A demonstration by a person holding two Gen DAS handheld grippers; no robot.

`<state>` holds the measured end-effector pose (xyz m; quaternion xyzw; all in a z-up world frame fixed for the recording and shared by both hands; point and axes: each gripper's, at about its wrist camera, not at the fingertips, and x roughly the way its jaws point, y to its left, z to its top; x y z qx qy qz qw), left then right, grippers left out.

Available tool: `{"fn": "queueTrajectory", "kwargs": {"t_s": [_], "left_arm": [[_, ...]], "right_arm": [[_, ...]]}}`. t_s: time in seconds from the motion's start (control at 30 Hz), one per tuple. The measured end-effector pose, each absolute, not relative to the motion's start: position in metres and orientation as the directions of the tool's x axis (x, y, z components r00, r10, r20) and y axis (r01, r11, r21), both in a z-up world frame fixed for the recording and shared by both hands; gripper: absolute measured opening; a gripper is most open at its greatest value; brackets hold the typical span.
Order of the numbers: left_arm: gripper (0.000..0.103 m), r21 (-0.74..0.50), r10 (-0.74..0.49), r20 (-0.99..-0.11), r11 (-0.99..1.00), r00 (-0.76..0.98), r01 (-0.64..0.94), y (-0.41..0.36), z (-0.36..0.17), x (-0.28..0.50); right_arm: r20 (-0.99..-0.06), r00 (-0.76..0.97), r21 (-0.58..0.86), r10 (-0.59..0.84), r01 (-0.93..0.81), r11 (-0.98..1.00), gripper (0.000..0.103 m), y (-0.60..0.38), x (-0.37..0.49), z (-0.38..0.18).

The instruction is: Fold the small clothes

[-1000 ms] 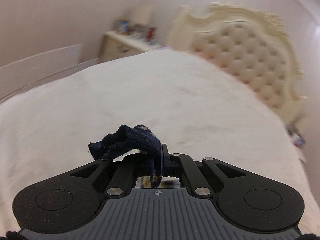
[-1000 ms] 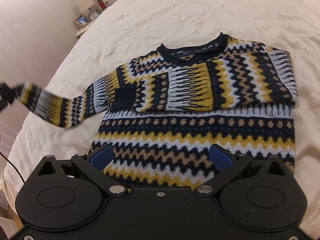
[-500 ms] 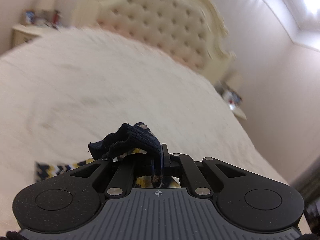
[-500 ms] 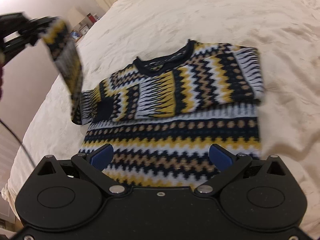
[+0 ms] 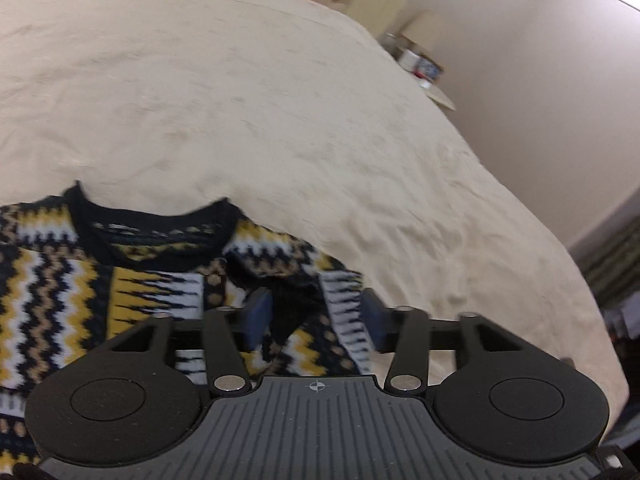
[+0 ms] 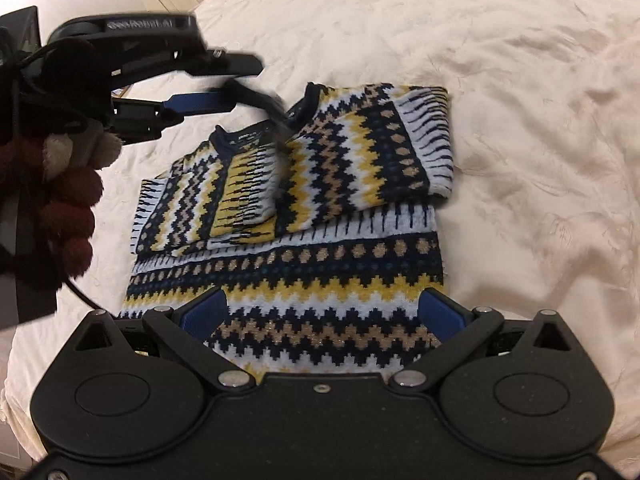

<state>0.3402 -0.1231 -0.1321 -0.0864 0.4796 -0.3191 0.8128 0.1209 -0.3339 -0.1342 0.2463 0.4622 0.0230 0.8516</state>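
Soft, even indoor light; faint shadows; strong fisheye bending at edges; motion blur on the left tool (image 6: 240, 84)

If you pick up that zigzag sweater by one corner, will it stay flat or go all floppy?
The navy, yellow and white zigzag knit sweater would probably go floppy: its sleeves already lie folded flat across its chest. It likely won't slide off, since the cream bedspread looks soft. The thick knit suggests some weight.

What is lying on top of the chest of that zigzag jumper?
Both sleeves are folded across the jumper's chest, one just dropping from the opening left gripper. The chest underneath is covered; only the neckline and lower body show on the bed.
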Motion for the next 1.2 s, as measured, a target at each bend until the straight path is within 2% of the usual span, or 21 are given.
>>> {"fn": "queueTrajectory", "kwargs": {"t_s": [0.07,0.23,0.37,0.57,0.87,1.2], "left_arm": [[0.069,-0.444,-0.612,-0.721,0.768,0.324,0.462,-0.123,-0.133,0.337],[0.070,-0.379,-0.587,-0.729,0.775,0.352,0.506,-0.115,-0.122,0.325],[0.071,-0.314,-0.519,-0.758,0.821,0.395,0.477,-0.092,-0.119,0.319],[0.071,-0.181,-0.356,-0.820,0.904,0.449,0.387,-0.034,-0.135,0.320],[0.071,-0.049,-0.144,-0.885,0.975,0.443,0.219,0.032,-0.171,0.325],[0.072,-0.020,-0.036,-0.919,0.999,0.392,0.046,0.069,-0.212,0.350]], "right_arm": [[-0.780,0.565,0.438,0.268,0.188,0.879,0.102,-0.333,0.123,-0.137],[-0.786,0.559,0.426,0.265,0.178,0.887,0.102,-0.329,0.134,-0.139],[-0.788,0.559,0.414,0.258,0.172,0.894,0.102,-0.330,0.146,-0.139],[-0.787,0.568,0.396,0.241,0.164,0.904,0.102,-0.336,0.170,-0.139],[-0.780,0.586,0.374,0.221,0.153,0.915,0.102,-0.347,0.206,-0.137],[-0.783,0.585,0.344,0.210,0.126,0.931,0.102,-0.354,0.230,-0.145]]}}
